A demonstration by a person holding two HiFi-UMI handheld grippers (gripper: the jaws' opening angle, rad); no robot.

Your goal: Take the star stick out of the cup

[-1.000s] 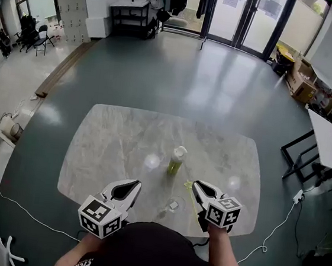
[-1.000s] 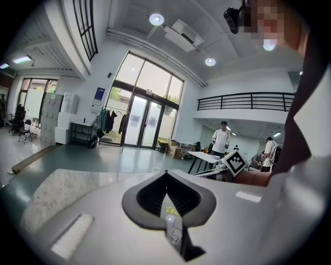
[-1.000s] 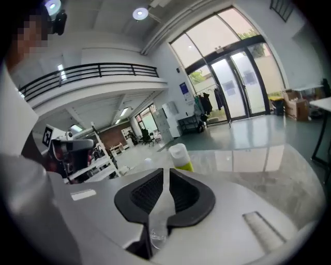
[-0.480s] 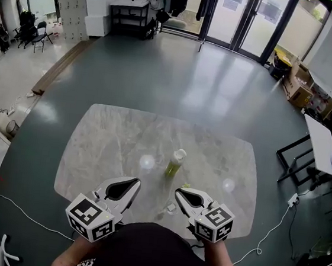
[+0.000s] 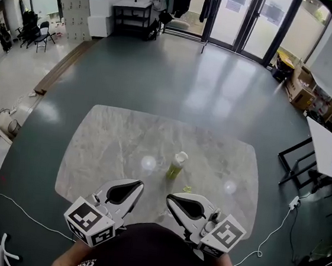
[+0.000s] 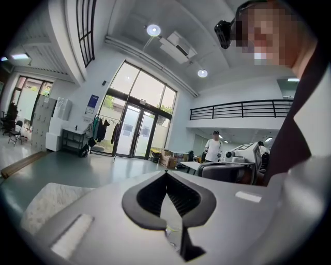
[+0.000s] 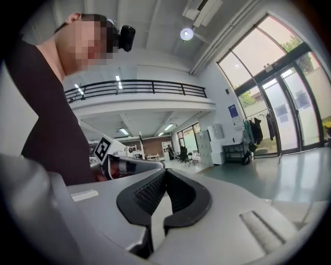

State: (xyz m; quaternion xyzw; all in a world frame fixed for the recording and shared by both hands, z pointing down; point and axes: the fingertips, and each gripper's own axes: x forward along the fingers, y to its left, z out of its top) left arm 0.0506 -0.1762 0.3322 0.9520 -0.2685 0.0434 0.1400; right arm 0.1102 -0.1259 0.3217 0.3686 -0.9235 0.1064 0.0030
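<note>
The white right gripper (image 5: pixel 170 196) had closed empty and withdrawn beside the shut, empty left gripper (image 5: pixel 142 184), seemingly leaving the small yellow-green star stick (image 5: pixel 187 189) freed on the grey marble table (image 5: pixel 111 141).

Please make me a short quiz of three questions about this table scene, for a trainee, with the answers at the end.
1. True or false: the left gripper has its jaws wide apart.
2. What stands upright on the marble table? A: a green bottle. B: a red kettle. C: a blue bowl.
3. Does the small yellow-green item on the table touch the bottle?
Key: 1. False; the jaws are together with nothing between them. 2. A. 3. No; it lies apart from the bottle, on the side nearer the person.
</note>
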